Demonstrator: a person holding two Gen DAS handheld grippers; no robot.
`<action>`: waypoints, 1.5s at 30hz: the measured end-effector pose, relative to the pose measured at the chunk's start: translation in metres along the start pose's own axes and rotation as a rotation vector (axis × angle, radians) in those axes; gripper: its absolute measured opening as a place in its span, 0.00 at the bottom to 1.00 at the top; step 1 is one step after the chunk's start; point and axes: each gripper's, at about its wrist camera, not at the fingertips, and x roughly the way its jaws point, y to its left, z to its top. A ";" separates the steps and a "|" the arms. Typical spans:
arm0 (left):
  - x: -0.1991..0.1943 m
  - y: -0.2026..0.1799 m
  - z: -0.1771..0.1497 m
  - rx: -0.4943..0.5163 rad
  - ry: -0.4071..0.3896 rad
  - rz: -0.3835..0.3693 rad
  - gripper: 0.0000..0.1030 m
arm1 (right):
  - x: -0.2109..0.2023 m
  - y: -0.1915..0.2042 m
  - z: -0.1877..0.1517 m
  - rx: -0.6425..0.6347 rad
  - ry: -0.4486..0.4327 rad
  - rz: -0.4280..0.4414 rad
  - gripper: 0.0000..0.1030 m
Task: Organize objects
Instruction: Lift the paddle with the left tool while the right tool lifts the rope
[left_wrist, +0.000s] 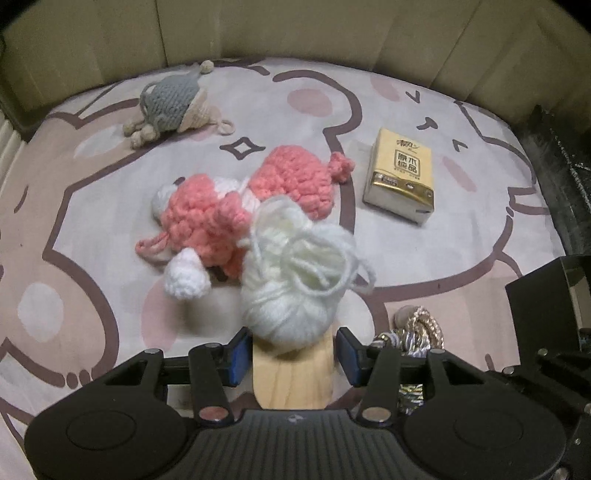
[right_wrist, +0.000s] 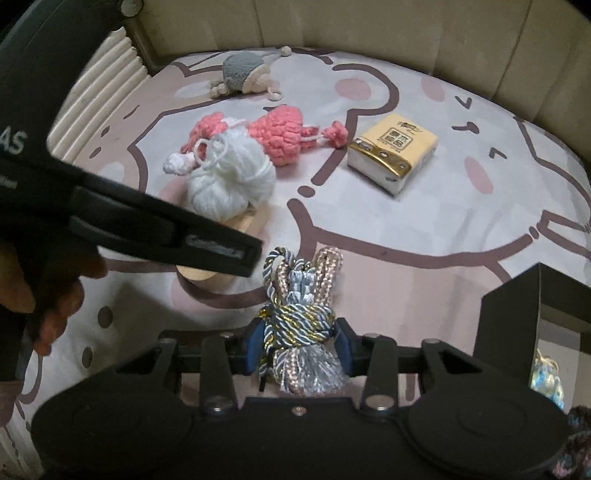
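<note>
The left gripper (left_wrist: 291, 356) pinches a wood block (left_wrist: 291, 373) topped with white yarn (left_wrist: 295, 280) above the sheet (left_wrist: 424, 258), while the right gripper (right_wrist: 299, 341) clamps a knotted cord (right_wrist: 299, 317) beside a black box (right_wrist: 517, 317).

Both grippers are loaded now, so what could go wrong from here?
1. The yarn ball sits on a wood block in the left gripper; loose strands may snag the pink toy beside it.
2. The right gripper pinches the cord bundle at its knot; it may slip.
</note>
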 end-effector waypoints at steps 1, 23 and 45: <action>0.001 0.000 0.001 0.002 0.002 0.002 0.48 | 0.002 0.000 0.000 0.002 0.003 0.004 0.43; -0.053 0.006 -0.034 -0.009 0.036 -0.084 0.44 | -0.059 0.000 0.003 0.055 -0.080 -0.046 0.41; -0.076 -0.024 -0.074 0.617 0.052 0.315 0.43 | -0.083 0.015 -0.011 -0.017 -0.083 -0.107 0.41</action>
